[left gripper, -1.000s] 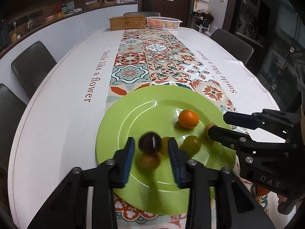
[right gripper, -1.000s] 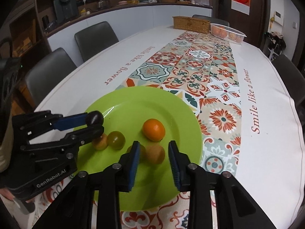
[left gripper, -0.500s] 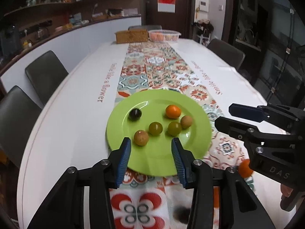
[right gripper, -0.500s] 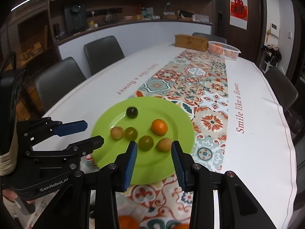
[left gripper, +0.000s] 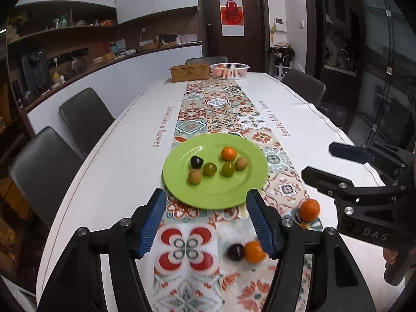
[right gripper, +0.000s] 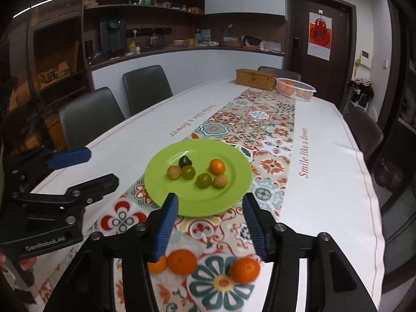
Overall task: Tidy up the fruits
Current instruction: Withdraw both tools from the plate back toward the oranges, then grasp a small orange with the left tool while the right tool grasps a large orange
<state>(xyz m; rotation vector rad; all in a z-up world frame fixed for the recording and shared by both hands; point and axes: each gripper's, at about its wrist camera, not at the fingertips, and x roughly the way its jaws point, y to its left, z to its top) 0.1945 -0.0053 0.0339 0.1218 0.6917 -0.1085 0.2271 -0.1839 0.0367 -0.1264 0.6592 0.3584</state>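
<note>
Six fruits are sitting on the green plate [left gripper: 182, 192] at 12 o'clock; my left tongs [left gripper: 205, 221] and right tongs [right gripper: 209, 225] are hanging spread, empty. Loose orange [right gripper: 181, 262] at 6 o'clock: I'm judging a centred, gentle pinch best.

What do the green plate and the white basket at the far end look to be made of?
Green plate: smooth and glossy, with light glare on its surface; probably plastic or melamine, though glazed ceramic is possible. White basket: thin slotted walls with a flared rim, so it looks like moulded plastic; the oranges inside show through.
</note>
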